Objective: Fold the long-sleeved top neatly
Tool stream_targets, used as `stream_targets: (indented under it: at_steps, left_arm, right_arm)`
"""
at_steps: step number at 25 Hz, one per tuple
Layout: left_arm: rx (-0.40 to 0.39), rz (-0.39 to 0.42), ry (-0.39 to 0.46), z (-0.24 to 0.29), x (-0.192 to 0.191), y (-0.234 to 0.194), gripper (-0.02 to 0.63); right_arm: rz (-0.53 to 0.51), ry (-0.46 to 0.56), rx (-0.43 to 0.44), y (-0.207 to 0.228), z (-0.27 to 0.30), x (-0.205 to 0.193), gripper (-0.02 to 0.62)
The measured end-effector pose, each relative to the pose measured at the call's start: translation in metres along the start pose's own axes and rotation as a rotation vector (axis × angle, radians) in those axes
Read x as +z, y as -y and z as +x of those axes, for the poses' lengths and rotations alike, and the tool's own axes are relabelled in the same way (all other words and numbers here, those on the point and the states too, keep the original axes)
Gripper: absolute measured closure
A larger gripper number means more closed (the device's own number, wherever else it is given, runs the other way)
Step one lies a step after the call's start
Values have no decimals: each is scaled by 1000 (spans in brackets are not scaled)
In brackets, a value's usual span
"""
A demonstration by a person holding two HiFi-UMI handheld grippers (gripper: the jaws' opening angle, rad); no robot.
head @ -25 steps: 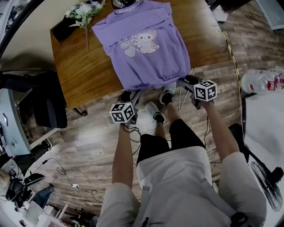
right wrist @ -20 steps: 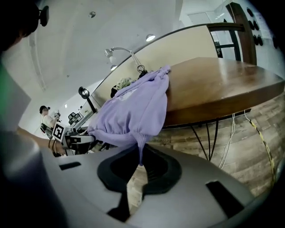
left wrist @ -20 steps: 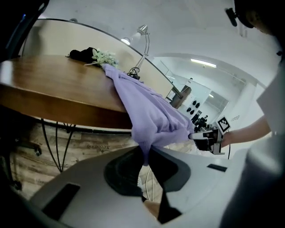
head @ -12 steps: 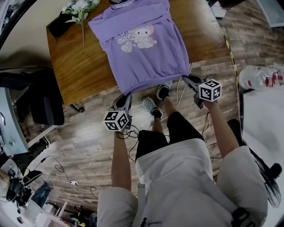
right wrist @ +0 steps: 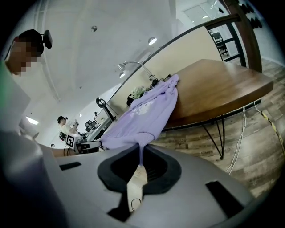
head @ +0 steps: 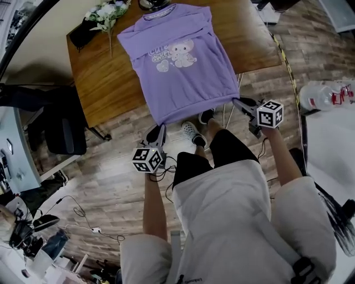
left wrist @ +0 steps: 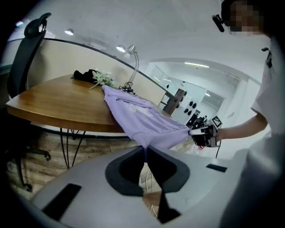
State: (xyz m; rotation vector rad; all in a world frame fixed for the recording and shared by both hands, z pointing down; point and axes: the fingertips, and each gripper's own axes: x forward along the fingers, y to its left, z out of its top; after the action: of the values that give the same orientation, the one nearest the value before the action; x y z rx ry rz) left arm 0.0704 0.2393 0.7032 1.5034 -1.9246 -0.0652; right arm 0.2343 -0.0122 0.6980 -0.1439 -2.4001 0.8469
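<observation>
A purple long-sleeved top [head: 180, 61] with a cartoon print lies front up on the wooden table [head: 105, 83], and its hem reaches past the near edge. My left gripper [head: 157, 133] is shut on the hem's left corner, its jaws having just closed on the cloth. My right gripper [head: 244, 104] is shut on the right corner, also just closed. The hem is stretched between them. In the left gripper view the top [left wrist: 142, 116] runs into the pinched jaws of the left gripper [left wrist: 145, 149]. The right gripper view shows the top [right wrist: 147, 111] pinched in the right gripper [right wrist: 140, 151].
White flowers [head: 105, 11] and a black object [head: 83, 34] lie at the table's far left corner. A black office chair [head: 61, 130] stands left of the table. A pack of bottles [head: 324, 97] sits at the right. The person's feet [head: 194, 136] and cables are on the wood floor.
Both grippers closed on the hem corners, then pulled back toward the person and up. The hem now stretches off the table's near edge.
</observation>
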Motion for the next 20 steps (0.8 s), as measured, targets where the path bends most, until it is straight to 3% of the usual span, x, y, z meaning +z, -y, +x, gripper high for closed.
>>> stream_targets:
  at_steps: [6,10,20]
  left_arm:
    - [12,-1,17,-17,22,12,566]
    - [20,44,11,-32,25,20,568]
    - [-7,30,105,-58,62,35,572]
  right_arm:
    - [-30,-21,11,-18,-13,23,572]
    - [-40,-13,28,-35,-20,26,572]
    - [-25,8,45,-56,-33,39,572]
